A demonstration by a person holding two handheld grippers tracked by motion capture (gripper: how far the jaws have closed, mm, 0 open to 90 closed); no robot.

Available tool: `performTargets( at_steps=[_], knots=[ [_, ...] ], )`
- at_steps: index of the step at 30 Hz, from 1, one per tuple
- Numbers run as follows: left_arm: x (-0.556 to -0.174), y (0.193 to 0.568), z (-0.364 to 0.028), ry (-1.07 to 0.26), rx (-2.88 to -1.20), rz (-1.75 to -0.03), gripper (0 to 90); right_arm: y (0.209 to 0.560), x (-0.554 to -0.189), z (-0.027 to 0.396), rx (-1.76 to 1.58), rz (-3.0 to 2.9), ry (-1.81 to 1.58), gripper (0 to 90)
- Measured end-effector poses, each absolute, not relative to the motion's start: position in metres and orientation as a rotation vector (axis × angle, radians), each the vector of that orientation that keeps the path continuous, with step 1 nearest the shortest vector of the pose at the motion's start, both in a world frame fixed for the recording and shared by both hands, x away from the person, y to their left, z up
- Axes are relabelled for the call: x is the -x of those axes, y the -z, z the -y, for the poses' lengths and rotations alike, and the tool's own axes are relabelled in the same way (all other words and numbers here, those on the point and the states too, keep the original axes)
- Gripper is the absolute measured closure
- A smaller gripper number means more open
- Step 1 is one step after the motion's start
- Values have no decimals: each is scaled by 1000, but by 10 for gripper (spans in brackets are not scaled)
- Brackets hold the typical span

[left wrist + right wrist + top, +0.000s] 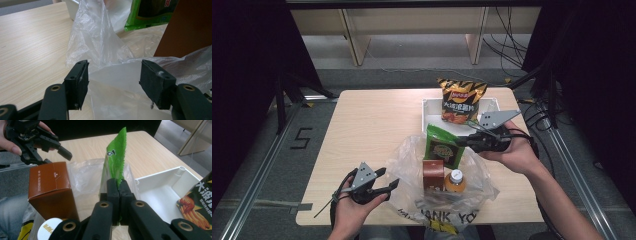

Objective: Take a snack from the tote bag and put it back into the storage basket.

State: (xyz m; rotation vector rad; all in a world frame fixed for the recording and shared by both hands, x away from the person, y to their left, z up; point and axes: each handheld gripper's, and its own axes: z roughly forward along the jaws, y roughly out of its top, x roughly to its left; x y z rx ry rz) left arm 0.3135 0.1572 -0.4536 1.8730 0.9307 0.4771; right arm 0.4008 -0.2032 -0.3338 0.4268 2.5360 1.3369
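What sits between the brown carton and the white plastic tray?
The green snack packet, pinched upright by the right gripper, stands between brown carton and white tray, per the right gripper view.

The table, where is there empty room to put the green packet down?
The table is bare on its far left, from the plastic bag to the left edge. The white tray has free floor beside the chip bag. The near middle is crowded: bag, brown box, bottle.
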Motion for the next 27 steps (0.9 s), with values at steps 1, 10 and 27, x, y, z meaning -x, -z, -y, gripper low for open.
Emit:
performTargets(
  at_steps=[1,10,27],
  knots=[
    [-314,454,-157,-477,-1873,-931,394,334,-401,202,-424,-2523,-1351,900],
    [-314,453,-156,-483,-1881,-918,394,330,-399,203,-421,-2521,-1353,900],
    [-314,454,-156,-471,-1871,-926,394,318,-401,208,-425,-2443,-1390,900]
  ],
)
